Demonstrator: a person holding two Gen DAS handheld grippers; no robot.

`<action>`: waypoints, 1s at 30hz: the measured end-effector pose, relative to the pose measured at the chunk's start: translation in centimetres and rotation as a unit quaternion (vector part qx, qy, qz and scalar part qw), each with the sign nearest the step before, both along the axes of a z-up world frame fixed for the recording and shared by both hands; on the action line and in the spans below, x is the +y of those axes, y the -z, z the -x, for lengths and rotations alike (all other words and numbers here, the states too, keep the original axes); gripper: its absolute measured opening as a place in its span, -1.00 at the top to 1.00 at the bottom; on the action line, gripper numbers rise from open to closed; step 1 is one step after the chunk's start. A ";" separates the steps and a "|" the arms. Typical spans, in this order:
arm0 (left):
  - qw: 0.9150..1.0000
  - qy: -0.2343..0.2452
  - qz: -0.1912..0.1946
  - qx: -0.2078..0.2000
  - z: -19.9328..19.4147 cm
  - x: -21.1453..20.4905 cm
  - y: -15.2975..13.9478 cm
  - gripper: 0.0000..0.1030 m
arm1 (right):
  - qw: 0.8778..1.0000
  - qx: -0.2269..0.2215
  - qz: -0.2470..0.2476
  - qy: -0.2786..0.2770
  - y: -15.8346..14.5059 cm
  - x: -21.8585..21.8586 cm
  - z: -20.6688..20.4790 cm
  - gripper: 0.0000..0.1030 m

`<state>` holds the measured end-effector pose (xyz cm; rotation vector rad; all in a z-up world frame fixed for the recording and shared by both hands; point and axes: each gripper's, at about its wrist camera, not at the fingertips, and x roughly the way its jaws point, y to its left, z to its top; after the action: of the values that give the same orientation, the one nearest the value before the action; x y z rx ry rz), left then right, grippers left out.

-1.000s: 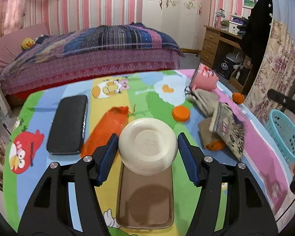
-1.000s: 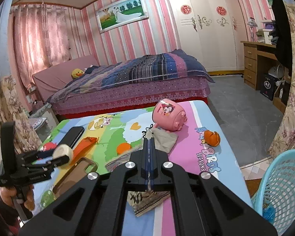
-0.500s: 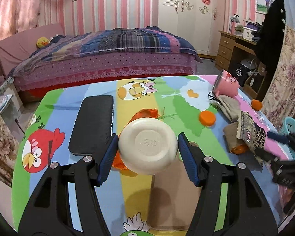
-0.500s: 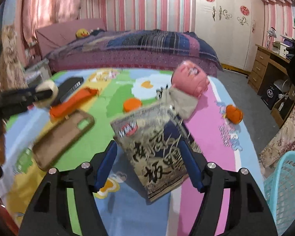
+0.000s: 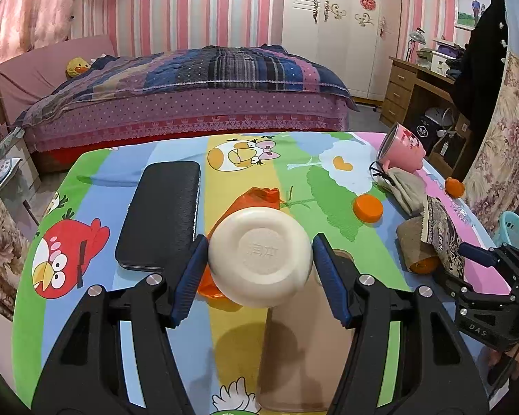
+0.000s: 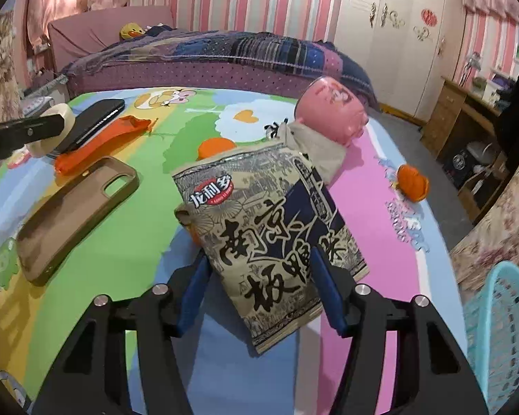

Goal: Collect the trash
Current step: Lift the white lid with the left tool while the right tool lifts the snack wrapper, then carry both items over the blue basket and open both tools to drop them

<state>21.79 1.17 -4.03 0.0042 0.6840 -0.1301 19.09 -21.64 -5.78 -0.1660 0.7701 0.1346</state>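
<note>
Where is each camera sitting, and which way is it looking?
Left wrist: on the left gripper, looking down across the table at the bed; jaws clamp a cream bowl, and the right gripper shows.
Right wrist: on the right gripper, looking over the snack bag between its jaws.
Both share the bag, pink cup and phone case.

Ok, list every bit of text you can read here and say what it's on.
"龙利多": round logo on the snack bag.
"南京板鸭": large black characters down the snack bag, my best reading; its small print is too fine to read.
"DAS": body of the right gripper.
Embossed characters on the base of the cream bowl: too faint to read.
Pale lettering on the tablecloth: blurred.
</note>
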 end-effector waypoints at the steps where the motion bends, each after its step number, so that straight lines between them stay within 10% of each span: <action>1: 1.000 0.001 -0.001 -0.001 0.0 -0.1 0.0 -0.18 | 1.000 0.000 -0.004 -0.005 -0.1 0.0 -0.1 -0.06; 3: 1.000 0.002 -0.003 0.000 0.1 -0.1 0.1 -0.18 | 0.999 0.003 -0.027 -0.019 -0.3 -0.4 -0.1 0.42; 9: 1.000 0.003 -0.002 -0.002 0.1 -0.2 0.1 -0.18 | 0.998 -0.020 -0.065 -0.018 -2.2 -2.0 0.3 0.62; 30: 0.995 0.087 0.005 -0.057 3.8 -10.1 -4.7 -0.18 | 0.985 -0.102 -0.138 0.011 -10.1 -13.3 6.9 0.74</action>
<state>18.03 -8.95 0.71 0.0607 0.5674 -0.2996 12.22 -34.94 4.32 0.0912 0.5418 0.1996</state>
